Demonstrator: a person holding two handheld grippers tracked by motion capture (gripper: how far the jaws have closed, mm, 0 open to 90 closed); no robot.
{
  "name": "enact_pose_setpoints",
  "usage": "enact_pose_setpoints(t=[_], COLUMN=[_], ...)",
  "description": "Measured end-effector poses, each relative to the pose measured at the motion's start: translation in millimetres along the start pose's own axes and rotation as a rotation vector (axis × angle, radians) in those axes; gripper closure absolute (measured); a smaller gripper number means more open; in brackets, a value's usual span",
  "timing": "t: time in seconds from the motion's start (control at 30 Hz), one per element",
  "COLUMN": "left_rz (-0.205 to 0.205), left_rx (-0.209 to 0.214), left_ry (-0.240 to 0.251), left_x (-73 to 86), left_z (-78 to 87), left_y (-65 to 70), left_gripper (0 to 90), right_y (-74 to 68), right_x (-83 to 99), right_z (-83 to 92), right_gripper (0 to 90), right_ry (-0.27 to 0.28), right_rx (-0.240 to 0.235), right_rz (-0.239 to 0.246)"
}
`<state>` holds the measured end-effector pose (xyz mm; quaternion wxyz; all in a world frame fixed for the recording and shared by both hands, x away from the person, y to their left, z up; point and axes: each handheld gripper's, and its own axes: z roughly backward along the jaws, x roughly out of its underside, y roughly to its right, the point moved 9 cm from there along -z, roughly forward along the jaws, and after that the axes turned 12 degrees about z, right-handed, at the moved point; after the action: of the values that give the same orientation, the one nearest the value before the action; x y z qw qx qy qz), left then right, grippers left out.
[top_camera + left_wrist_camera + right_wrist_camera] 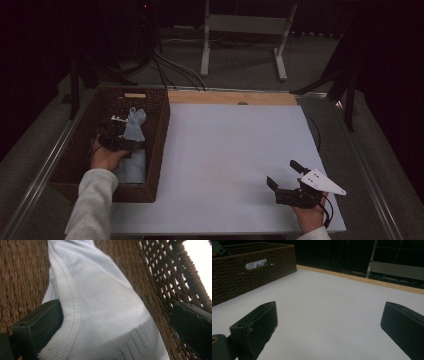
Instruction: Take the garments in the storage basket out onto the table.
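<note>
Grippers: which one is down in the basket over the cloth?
The left gripper: it is inside the wicker basket, jaws open astride the pale blue garment. The right gripper is over bare white tabletop, jaws open and empty.

no readable text, label or number anywhere

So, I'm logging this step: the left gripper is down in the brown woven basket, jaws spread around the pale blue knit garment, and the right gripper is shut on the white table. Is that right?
Not quite. The right gripper is open, its jaws wide apart over the white table with nothing between them, as the right gripper view shows. The rest holds: the left gripper is in the brown woven basket, jaws spread around the pale blue knit garment.
</note>
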<state>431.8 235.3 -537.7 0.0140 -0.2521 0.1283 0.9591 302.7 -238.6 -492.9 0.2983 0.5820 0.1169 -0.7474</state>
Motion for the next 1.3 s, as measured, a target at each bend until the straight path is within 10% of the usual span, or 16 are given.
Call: enact_pose_setpoints(t=[0.47, 0.63, 0.83, 1.3], left_rz=[-0.034, -0.079, -0.067, -0.095], left_rx=[-0.087, -0.114, -0.058, -0.023], left_ry=[-0.126, -0.145, -0.157, -0.067], left_x=[8.9, 11.7, 12.3, 4.2], left_z=[-6.8, -4.7, -4.1, 16.6], left_y=[1.2, 1.3, 11.5, 16.4], left_gripper=[0.4, 20.6, 66.2, 70.7], right_y=[0.1, 0.0, -0.2, 0.4], right_x=[-0.1, -0.1, -0.1, -0.1], right_z=[0.0, 0.0, -0.2, -0.2], right_gripper=[1.2, 1.2, 1.2, 1.2], right_ry=[0.001, 0.000, 0.000, 0.001], right_rx=[0.000, 0.000, 0.000, 0.002], right_rz=[0.000, 0.000, -0.002, -0.004])
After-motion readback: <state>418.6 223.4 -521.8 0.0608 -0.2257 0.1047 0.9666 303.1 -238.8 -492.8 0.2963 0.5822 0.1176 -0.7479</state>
